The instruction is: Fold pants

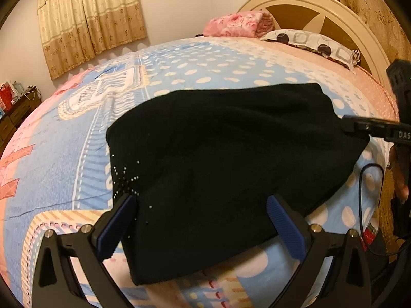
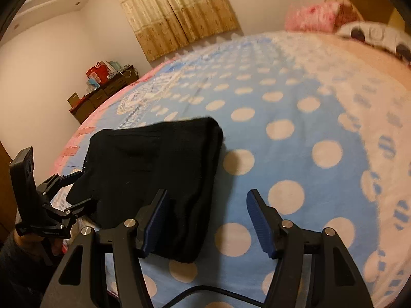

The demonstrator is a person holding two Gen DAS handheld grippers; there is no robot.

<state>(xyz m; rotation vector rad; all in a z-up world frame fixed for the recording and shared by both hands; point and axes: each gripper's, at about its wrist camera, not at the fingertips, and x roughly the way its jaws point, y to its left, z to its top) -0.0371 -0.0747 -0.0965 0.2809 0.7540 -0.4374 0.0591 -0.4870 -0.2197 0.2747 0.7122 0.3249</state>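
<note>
Pants folded on the bed, both grippers apart

Left gripper (image 1: 201, 224) first: we see its two blue pads spread wide over the near edge of the black pants (image 1: 226, 159), with cloth lying between them, yet neither pad presses on it, so it grips nothing. From the right wrist view we see the same tool at the left end of the bundle, a hand below it on its grip.

Our right gripper (image 2: 206, 224) is likewise unclenched. Its left pad sits just over the near right edge of the pants (image 2: 154, 169), while its right pad hovers above bare bedspread, and the gap between the pads is mostly spotted fabric.

We find the pants folded into a compact dark bundle, lying flat on the blue polka-dot bedspread (image 1: 205, 69) toward its near side. Small shiny studs dot the left part of the bundle.

Farther out, we see a patterned pillow (image 1: 310, 43) and a pink floral blanket (image 1: 236, 23) by the cream headboard (image 1: 321, 5), with tan curtains (image 1: 90, 18) behind.
</note>
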